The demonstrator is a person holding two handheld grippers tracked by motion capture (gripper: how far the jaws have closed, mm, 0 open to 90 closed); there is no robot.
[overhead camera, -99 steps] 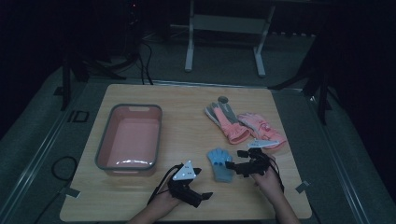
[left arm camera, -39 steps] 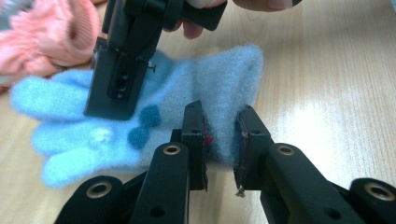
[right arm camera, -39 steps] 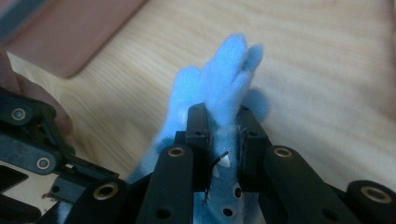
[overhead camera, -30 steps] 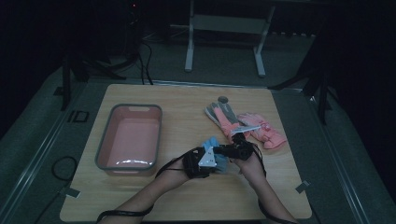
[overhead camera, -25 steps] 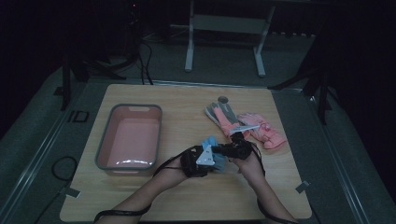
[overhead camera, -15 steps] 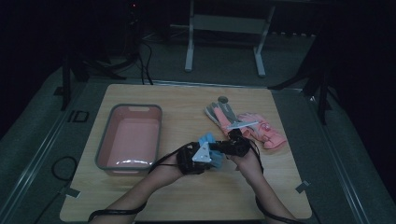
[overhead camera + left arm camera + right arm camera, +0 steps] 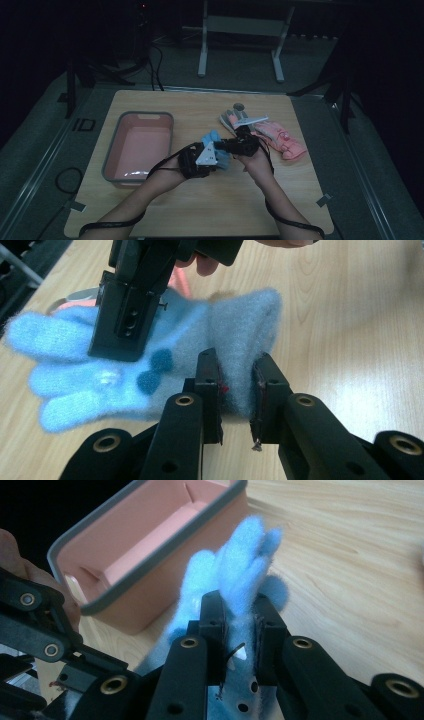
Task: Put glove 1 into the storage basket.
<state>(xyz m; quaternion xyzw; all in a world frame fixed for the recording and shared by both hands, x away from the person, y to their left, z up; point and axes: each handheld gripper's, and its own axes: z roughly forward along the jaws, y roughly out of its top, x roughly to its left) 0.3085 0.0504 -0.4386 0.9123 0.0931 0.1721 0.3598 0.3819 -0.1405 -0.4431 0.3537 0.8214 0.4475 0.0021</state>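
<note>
A fluffy light-blue glove (image 7: 214, 145) hangs above the table between both hands. My left gripper (image 7: 237, 390) is shut on its cuff end (image 7: 240, 345). My right gripper (image 7: 239, 625) is shut on the glove (image 7: 240, 570) near its fingers, which stick up past the jaws. In the left gripper view the other gripper's black jaw clamps the glove from the upper left. From above, the left gripper (image 7: 207, 155) and right gripper (image 7: 235, 146) meet close together over the middle of the table, just right of the pink bin (image 7: 140, 147).
The pink bin (image 7: 150, 545) with a grey rim stands open on the left of the wooden table (image 7: 215, 200). A pair of pink and grey gloves (image 7: 270, 135) lies at the back right. A small round grey thing (image 7: 238, 106) sits behind them.
Both grippers have lifted the blue glove off the table and carried it a little back and toward the pink bin. Earlier still the left gripper was apart from the glove, near the front edge.
</note>
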